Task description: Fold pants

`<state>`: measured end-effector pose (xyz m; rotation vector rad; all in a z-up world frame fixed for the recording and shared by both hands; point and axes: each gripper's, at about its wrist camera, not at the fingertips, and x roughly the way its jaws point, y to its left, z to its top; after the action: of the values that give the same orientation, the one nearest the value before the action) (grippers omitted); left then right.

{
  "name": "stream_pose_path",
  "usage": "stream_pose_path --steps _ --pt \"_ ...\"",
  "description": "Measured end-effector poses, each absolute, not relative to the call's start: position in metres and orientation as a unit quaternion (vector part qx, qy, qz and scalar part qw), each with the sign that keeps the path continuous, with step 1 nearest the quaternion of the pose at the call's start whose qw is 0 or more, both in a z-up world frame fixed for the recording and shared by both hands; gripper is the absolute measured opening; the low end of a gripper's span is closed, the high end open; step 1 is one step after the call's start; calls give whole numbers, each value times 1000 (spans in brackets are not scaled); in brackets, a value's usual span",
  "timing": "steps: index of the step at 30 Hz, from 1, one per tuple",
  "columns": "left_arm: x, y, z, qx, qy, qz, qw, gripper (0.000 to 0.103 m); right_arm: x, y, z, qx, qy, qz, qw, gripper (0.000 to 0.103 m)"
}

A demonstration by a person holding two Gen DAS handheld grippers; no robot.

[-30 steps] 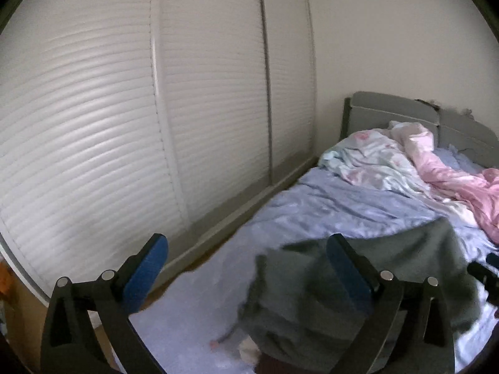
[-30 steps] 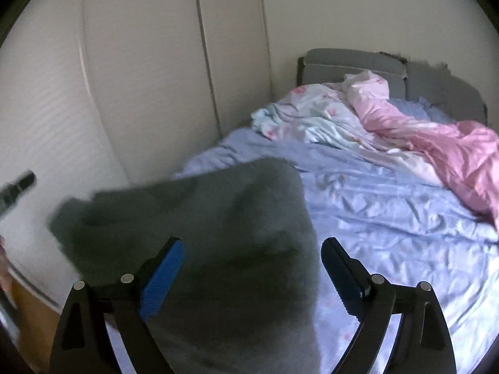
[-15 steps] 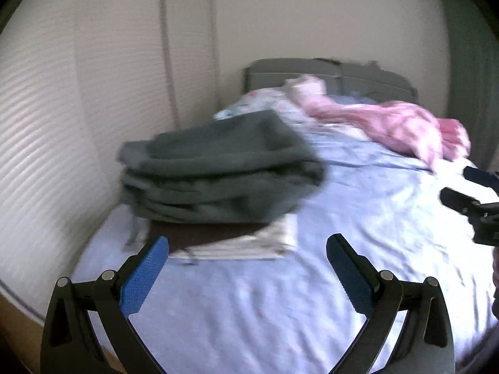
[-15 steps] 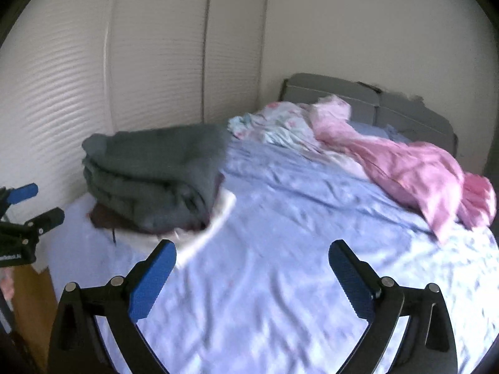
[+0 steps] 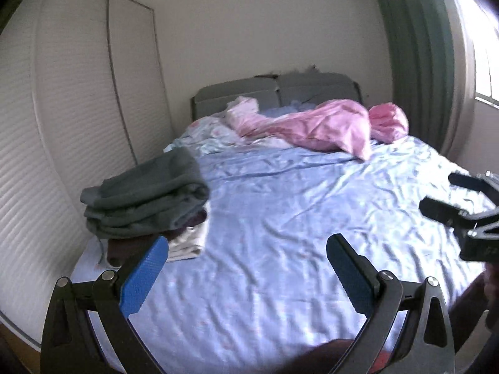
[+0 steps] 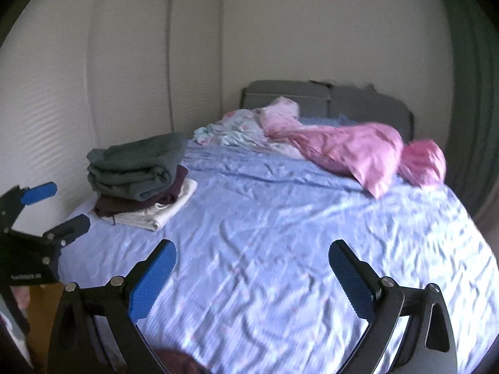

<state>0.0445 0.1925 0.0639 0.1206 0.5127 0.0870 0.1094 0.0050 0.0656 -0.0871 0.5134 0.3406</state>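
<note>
Pants: folded, topping pile at bed's left edge.
Left tongs: spread, empty.
Right tongs: just widened, spread, empty.

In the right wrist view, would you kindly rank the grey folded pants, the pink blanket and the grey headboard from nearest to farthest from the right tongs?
1. Grey folded pants: upper left of the right tongs, topping the clothes stack.
2. Pink blanket: farther up the bed, to the right.
3. Grey headboard: farthest, against the back wall.
</note>
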Motion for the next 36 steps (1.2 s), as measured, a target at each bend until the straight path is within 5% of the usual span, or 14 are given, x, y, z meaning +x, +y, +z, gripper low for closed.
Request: stream_pose_path --steps 18,36 --pt "10 110 56 112 251 22 961 103 33 -88 53 -12 250 60 966 99" --pt "6 116 61 88 250 11 964 103 28 -92 58 -6 250 62 966 99"
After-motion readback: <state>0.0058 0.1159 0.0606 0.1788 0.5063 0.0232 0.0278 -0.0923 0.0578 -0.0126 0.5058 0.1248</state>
